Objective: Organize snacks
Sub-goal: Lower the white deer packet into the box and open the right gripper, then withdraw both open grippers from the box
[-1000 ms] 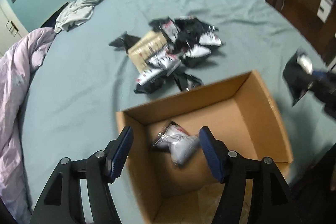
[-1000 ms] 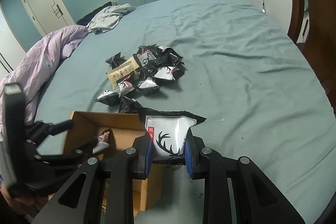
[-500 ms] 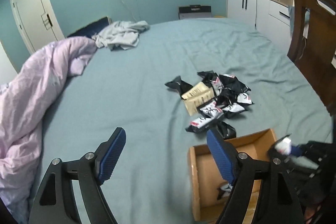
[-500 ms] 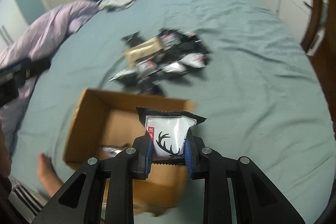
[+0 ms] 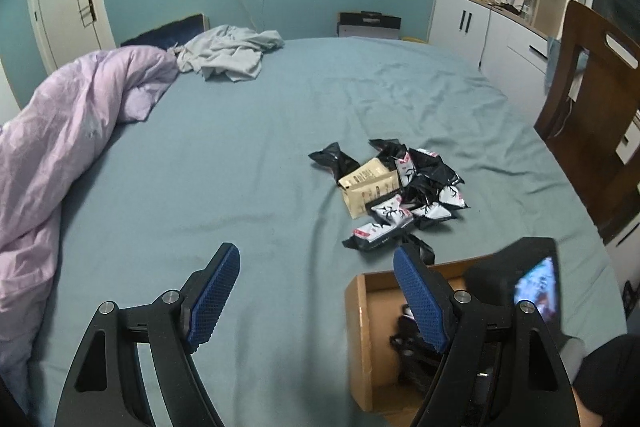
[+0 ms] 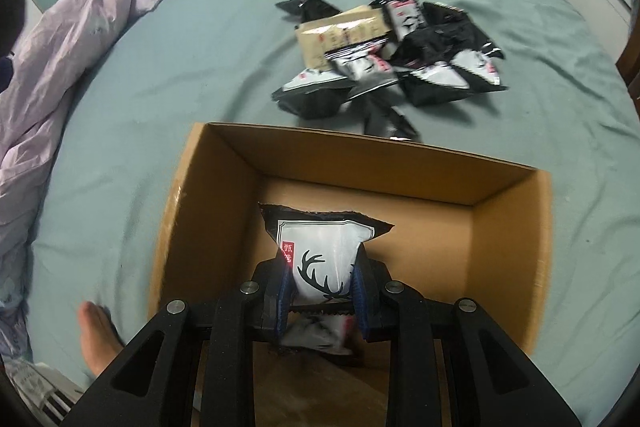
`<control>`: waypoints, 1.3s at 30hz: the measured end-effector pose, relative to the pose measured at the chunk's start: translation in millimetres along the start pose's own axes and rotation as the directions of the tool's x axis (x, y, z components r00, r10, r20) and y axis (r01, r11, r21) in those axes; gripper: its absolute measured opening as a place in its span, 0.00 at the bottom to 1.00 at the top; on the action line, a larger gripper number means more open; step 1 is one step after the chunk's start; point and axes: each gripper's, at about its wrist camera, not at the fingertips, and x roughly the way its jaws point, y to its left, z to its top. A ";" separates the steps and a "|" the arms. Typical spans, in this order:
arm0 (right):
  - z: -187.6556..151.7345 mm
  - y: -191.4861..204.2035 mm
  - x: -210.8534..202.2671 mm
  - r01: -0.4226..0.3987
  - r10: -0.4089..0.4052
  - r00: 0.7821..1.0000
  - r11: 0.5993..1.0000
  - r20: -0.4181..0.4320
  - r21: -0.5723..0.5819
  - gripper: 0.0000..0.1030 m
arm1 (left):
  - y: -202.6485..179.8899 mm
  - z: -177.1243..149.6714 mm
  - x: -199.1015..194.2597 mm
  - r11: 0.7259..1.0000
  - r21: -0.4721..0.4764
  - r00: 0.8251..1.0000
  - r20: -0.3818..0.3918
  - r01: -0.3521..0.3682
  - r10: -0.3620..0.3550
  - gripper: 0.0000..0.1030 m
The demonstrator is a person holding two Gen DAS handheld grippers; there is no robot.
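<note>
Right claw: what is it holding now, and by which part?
The right claw holds a white deer-antler snack packet by its lower end, above the cardboard box.

A cardboard box (image 6: 512, 251) sits on the bed (image 6: 200, 75), with a pile of snack packets (image 6: 384, 55) just behind it. A packet (image 6: 324, 259) hangs above the box's inside, another packet (image 6: 320, 337) below it. A quilt (image 6: 72, 43) lies far left.

My right gripper (image 6: 322, 291) pinches a white antlered snack packet (image 6: 320, 251) over the open cardboard box (image 6: 516, 227), another packet (image 6: 316, 337) lying inside beneath it. Beyond, a snack pile (image 6: 384, 55) sits on the teal bedsheet (image 6: 200, 67).
</note>
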 end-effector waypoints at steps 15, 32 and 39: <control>-4.2 -58.6 -32.1 -0.162 0.152 0.986 0.976 0.075 0.148 0.74 | -5.7 -6.9 8.1 1.000 0.017 0.999 -0.035 -0.018 0.019 0.78; -58.2 -119.9 -146.2 0.155 -0.164 0.945 0.986 0.284 0.053 0.74 | -56.4 -28.8 32.8 0.978 0.206 0.991 -0.130 -0.016 0.044 0.78; -67.1 -96.2 -135.0 0.180 -0.172 0.944 0.984 0.282 -0.005 0.74 | -63.3 -35.5 42.1 0.975 0.222 0.984 -0.172 -0.008 0.047 0.78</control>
